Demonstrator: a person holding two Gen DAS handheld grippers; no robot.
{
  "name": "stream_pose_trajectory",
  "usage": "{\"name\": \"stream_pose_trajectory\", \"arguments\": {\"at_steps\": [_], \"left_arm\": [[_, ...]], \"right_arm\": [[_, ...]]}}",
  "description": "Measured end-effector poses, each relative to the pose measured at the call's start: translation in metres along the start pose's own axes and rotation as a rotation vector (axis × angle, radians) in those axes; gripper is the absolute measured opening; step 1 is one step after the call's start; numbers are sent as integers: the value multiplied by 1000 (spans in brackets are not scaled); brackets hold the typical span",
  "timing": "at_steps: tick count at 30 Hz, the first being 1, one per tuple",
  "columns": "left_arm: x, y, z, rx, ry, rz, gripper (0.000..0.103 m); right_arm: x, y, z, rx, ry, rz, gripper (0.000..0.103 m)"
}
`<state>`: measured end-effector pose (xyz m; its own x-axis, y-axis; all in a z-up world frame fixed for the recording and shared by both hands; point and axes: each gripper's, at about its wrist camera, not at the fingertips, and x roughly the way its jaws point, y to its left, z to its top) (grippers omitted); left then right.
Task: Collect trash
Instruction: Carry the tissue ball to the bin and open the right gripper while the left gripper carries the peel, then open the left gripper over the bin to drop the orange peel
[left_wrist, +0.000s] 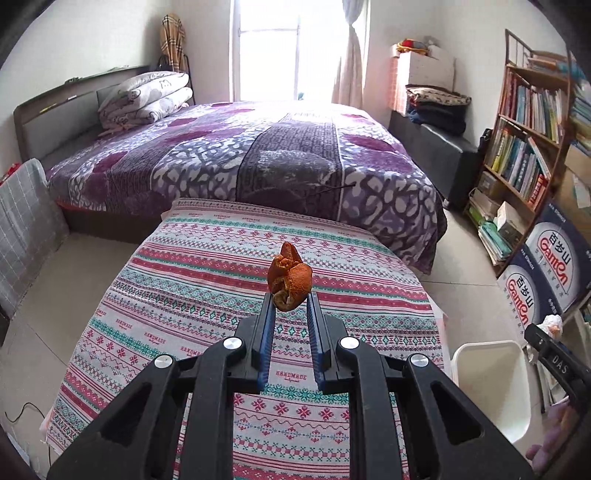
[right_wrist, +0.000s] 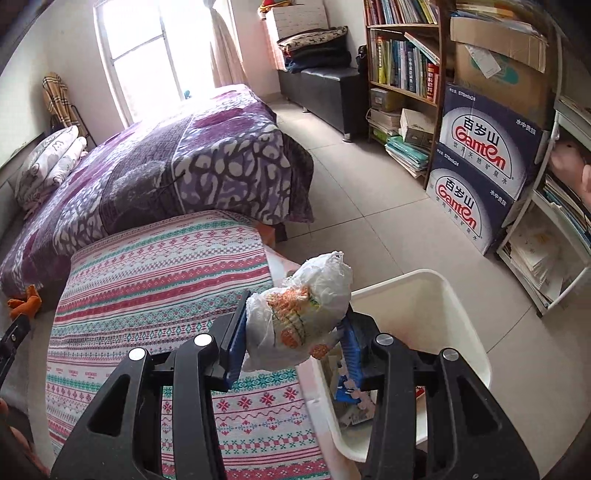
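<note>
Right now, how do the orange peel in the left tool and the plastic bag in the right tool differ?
The peel is small, stiff and curled; the bag is bulky, crumpled and white with orange print. The left tool pinches the peel at its fingertips with the fingers close together; the right tool is spread wide around the bag. The peel is above the striped cloth; the bag is at the rim of the white bin. Both are held off the surface.

Ahead of the left gripper the striped table lies flat and bare up to the bed, which blocks its far edge. Just right of the right gripper the white bin stands open-topped, with wrappers inside; tiled floor beyond it runs free to the stacked boxes.
</note>
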<state>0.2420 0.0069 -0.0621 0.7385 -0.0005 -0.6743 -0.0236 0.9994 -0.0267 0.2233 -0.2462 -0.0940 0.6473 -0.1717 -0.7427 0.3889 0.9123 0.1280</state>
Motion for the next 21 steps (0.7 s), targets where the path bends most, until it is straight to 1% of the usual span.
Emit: {"name": "stream_pose_trajectory", "arguments": {"at_steps": [11, 14, 15, 17, 18, 21], "left_arm": [[3, -50, -13, 86, 17, -58, 18], [3, -67, -17, 116, 20, -80, 18], [3, -74, -19, 128, 20, -87, 18], [2, -85, -23, 152, 19, -99, 18], [2, -91, -24, 164, 19, -105, 18], [2, -107, -29, 194, 20, -123, 18]], "right_arm": [[12, -62, 11, 130, 68, -101, 42], [13, -77, 12, 150, 87, -129, 48], [13, -81, 10, 156, 89, -135, 56], [12, -92, 10, 176, 88, -148, 66], [12, -97, 10, 185, 87, -151, 70], [9, -113, 10, 218, 84, -165, 76]]}}
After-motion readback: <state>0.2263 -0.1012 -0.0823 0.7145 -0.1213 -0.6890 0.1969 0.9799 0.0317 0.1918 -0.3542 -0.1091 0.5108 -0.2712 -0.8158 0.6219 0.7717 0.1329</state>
